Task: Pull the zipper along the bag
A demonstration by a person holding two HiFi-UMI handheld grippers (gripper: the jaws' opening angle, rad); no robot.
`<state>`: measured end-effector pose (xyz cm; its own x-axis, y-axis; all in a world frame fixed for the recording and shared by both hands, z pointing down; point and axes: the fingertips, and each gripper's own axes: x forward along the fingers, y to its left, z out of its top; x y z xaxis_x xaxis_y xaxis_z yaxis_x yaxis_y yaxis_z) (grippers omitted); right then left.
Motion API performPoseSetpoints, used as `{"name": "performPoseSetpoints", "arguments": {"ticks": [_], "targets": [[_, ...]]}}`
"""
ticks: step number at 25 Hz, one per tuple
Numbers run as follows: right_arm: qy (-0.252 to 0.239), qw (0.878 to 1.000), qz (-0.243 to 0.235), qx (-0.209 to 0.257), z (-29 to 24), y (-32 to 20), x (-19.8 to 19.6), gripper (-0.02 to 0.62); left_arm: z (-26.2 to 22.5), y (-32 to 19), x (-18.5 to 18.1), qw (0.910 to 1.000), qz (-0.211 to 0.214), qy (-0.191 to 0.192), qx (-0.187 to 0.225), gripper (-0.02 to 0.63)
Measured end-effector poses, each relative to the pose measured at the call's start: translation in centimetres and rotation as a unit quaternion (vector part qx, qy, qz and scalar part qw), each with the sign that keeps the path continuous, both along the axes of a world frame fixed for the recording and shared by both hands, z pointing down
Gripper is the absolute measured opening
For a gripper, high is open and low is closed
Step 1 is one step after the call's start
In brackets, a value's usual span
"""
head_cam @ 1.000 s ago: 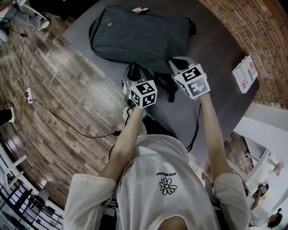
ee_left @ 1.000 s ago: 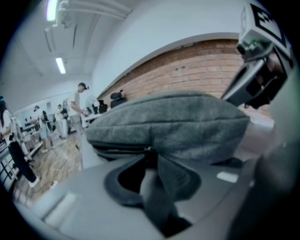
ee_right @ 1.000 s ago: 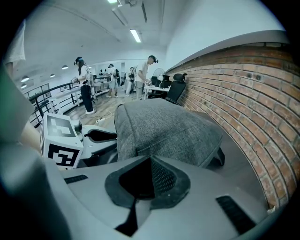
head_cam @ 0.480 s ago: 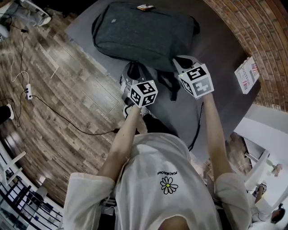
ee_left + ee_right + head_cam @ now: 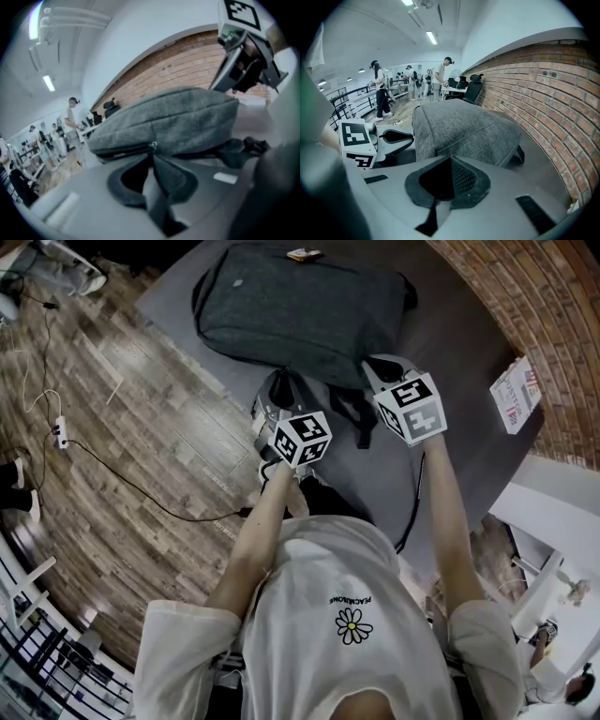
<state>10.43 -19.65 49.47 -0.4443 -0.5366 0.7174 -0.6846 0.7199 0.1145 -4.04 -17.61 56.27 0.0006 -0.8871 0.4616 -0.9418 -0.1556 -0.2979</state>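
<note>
The left tongs [image 5: 152,154] have just closed onto the zipper pull [image 5: 153,145] on the bag [image 5: 300,306]; right tongs [image 5: 451,161] shut alongside.

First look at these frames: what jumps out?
A grey backpack lying on the dark table fills the head view's top. The left gripper has just been closing its jaws on the zipper pull at the backpack's near edge. The right gripper, shut, sits beside it, brick wall behind.

A brick wall [image 5: 534,89] runs beside the grey tabletop [image 5: 459,343]. A white power strip [image 5: 61,435] lies on the wood-plank floor [image 5: 141,409]. Strip lights [image 5: 431,37] line the white ceiling [image 5: 384,28], and an office chair [image 5: 472,90] stands far off.
</note>
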Motion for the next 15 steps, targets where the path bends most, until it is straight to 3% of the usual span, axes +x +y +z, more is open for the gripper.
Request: {"name": "performPoseSetpoints", "arguments": {"ticks": [9,15], "targets": [[-0.006,1.000,0.005,0.003,0.1,0.0,0.1,-0.003,0.3,0.0,0.1,0.9992,0.039,0.003,-0.011,0.000],[-0.006,1.000,0.009,0.004,0.1,0.0,0.0,-0.003,0.6,-1.1,-0.1,0.9974,0.065,-0.026,-0.014,0.015]]}}
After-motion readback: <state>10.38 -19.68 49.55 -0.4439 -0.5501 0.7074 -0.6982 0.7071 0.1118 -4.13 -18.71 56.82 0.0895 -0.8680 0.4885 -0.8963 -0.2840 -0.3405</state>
